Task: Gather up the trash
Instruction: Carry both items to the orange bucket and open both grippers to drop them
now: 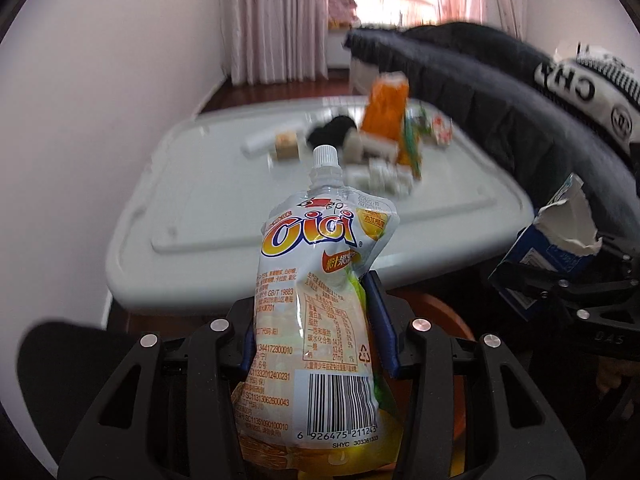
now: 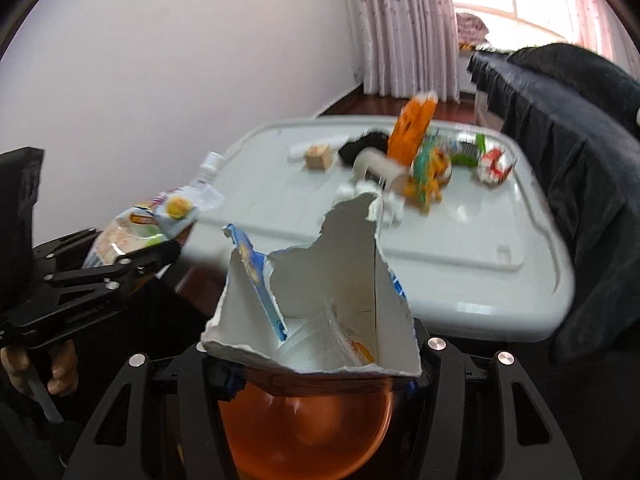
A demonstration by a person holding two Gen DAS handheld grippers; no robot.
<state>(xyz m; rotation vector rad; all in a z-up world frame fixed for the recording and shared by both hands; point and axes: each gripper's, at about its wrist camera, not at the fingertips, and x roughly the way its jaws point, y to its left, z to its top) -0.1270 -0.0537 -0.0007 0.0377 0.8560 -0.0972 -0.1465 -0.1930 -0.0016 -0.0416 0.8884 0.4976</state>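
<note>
My left gripper (image 1: 316, 328) is shut on a white CiCi drink pouch (image 1: 320, 304) with a white cap, held upright; the pouch also shows in the right wrist view (image 2: 156, 220). My right gripper (image 2: 320, 360) is shut on a torn blue and white carton (image 2: 320, 300), open side up; the carton shows at the right of the left wrist view (image 1: 552, 248). Both are held over an orange bin (image 2: 308, 432) below. More trash lies on the white table (image 2: 280, 200): an orange packet (image 2: 412, 128), a colourful wrapper (image 2: 428, 176) and a red and white wrapper (image 2: 496, 168).
A small cardboard box (image 2: 318, 156), a white tube (image 2: 376, 168), a black lump (image 2: 364, 142) and white scraps lie on the table. A dark coat (image 2: 580, 128) hangs over a chair at the right. A black bag (image 2: 16, 208) stands at the left.
</note>
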